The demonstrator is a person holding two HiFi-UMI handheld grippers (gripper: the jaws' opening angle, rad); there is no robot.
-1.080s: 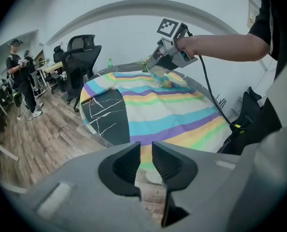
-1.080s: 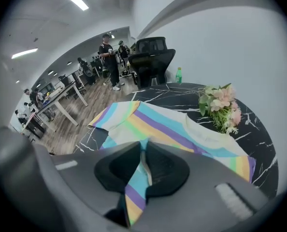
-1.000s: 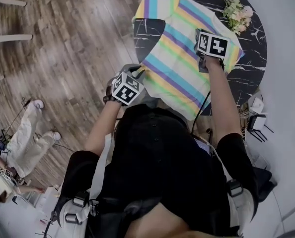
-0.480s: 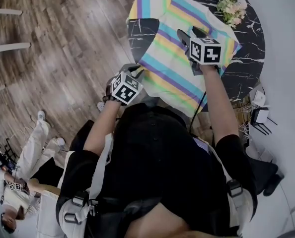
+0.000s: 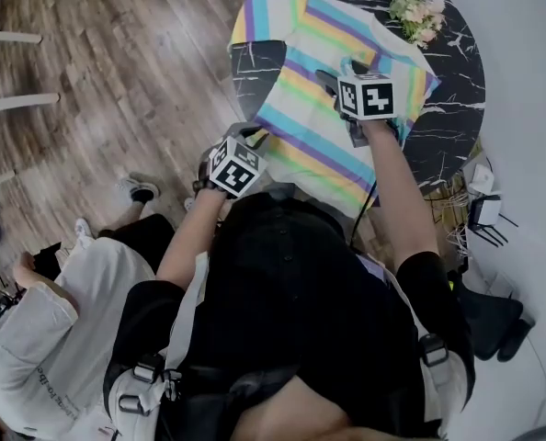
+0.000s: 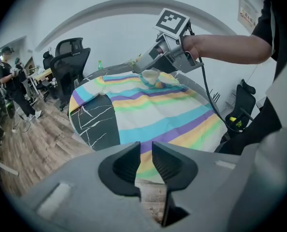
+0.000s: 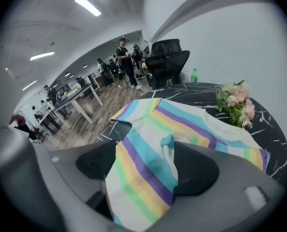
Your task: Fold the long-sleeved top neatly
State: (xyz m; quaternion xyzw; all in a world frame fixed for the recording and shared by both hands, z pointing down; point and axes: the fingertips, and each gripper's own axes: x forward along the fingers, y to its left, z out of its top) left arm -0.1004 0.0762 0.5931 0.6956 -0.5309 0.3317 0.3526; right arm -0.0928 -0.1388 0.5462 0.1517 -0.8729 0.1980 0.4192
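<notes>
The striped long-sleeved top (image 5: 319, 118) lies spread on a round black marble table (image 5: 255, 62), its hem hanging over the near edge. My right gripper (image 5: 339, 72) hovers over the top's middle. Its jaws are opening wide, and a folded-in sleeve with its cuff (image 7: 168, 141) lies loose between them. The left gripper view shows that gripper (image 6: 146, 71) just above the cuff. My left gripper (image 5: 255, 138) hangs at the near left edge, above the hem. Its jaws (image 6: 143, 161) stand a narrow gap apart, nothing in them. The other sleeve (image 5: 255, 16) lies at the far left.
A small bunch of flowers (image 5: 413, 9) lies at the far right of the table, near the top's shoulder. A person in a white top (image 5: 52, 338) crouches on the wooden floor at lower left. Black office chairs (image 6: 68, 64) stand beyond the table. A wall runs along the right.
My right gripper has opened and let the sleeve drop, and has shifted left over the top. The left gripper has hardly moved. A person has come in at lower left.
</notes>
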